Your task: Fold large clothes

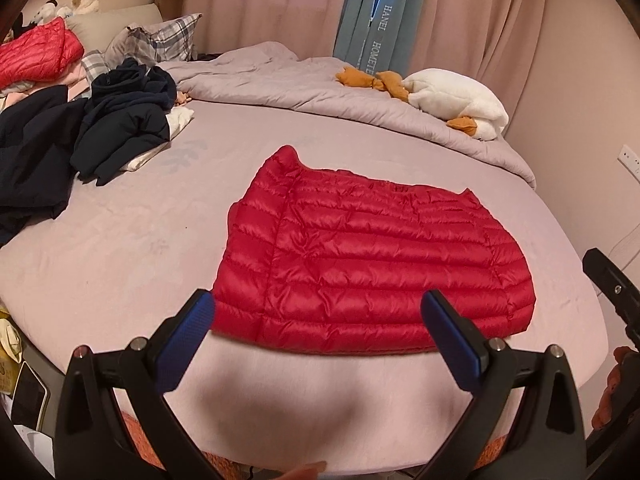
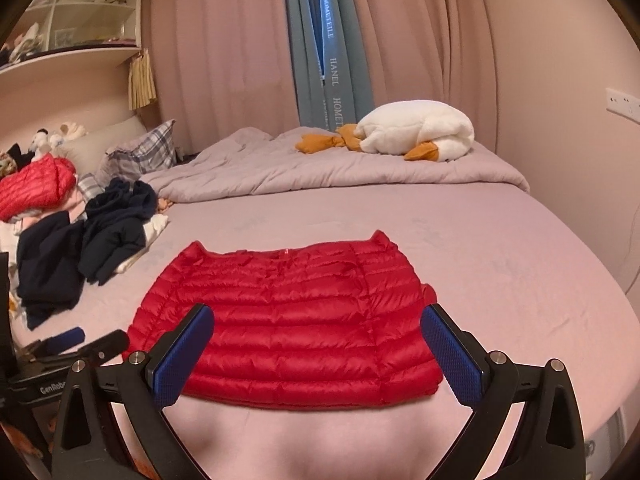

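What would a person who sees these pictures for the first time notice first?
First, the bright red quilted jacket, lying flat and partly folded in the middle of the pale bed, just beyond the open left gripper and open right gripper. Next, the white plush goose on the grey duvet at the far side. Then the heap of dark clothes at the left.

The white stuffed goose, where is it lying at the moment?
The white stuffed goose lies at the far right of the bed, on the bunched grey duvet in front of the pink curtains, well beyond the red puffer jacket.
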{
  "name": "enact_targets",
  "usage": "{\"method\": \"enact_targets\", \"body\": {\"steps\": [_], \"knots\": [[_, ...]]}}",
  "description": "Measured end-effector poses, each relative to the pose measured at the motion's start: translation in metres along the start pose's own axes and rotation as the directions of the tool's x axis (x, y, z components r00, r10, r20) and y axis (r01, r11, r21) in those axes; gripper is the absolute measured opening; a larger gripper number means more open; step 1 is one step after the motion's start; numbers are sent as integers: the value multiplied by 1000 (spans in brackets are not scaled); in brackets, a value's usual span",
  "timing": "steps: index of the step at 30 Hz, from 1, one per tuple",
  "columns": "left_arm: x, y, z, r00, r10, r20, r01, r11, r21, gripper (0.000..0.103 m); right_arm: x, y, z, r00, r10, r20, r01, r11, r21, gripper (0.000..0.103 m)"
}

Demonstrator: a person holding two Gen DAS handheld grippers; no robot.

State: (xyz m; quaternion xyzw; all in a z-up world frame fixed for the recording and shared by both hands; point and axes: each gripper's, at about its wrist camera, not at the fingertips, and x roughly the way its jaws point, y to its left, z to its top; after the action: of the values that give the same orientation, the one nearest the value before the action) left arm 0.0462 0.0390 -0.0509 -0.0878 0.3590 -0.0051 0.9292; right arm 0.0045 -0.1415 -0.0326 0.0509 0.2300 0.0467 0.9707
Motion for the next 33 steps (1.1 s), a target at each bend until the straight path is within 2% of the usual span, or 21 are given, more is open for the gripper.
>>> {"method": "enact_targets", "body": {"steps": [5,15,20,27,33], "knots": [[1,4,-3,1000,23,-3,-23,1000,-17,103,1,0,-2,1000,26,-15,-26,1000,14,102],[-5,4,-4,1000,20,19,-19,1000,-5,103,0,8,-4,1000,-4,-14,4,1000,-19,102],[-6,6,-5,999,29,34,-28,999,-17,103,3,5,-5,1000,21,-22,-21,1000,7,102],[-2,7,-6,999,41,21,-41,999,-19,103,5,7,-6,999,-37,-21,37,999,-10,102],[-1,9,-7,1000,17,18,-17,999,-31,103,5,8,-7,999,-15,-32,15,1000,-10,102]]}}
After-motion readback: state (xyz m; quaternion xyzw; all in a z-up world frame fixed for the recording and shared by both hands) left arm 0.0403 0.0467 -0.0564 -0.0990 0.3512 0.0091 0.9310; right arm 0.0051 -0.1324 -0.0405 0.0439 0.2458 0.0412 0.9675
